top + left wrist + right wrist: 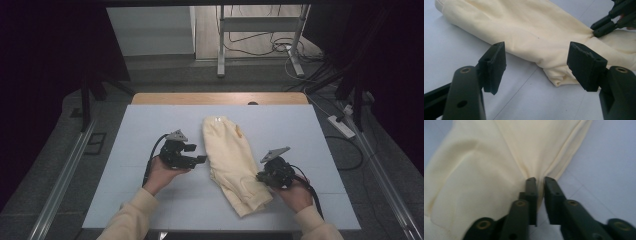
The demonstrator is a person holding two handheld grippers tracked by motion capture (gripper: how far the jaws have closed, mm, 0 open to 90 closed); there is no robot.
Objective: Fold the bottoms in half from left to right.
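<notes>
A cream garment (232,160) lies folded into a long strip down the middle of the white table (150,200), its ribbed hem at the far end. My left gripper (196,153) hovers just left of the strip, open, with nothing between its pads (496,62); the cloth's folded edge (554,75) lies ahead of them. On the garment's right edge near its front end, my right gripper (261,176) has its jaws nearly together on a gathered fold (540,180), and creases fan out from the tips. The left gripper view shows the right gripper (599,28) pinching that fold.
The white surface has free room on both sides of the garment. A wooden table edge (220,98) runs along the back. Beyond it stand metal frame legs (220,50), with loose cables on the floor and a power strip (342,126) at the right.
</notes>
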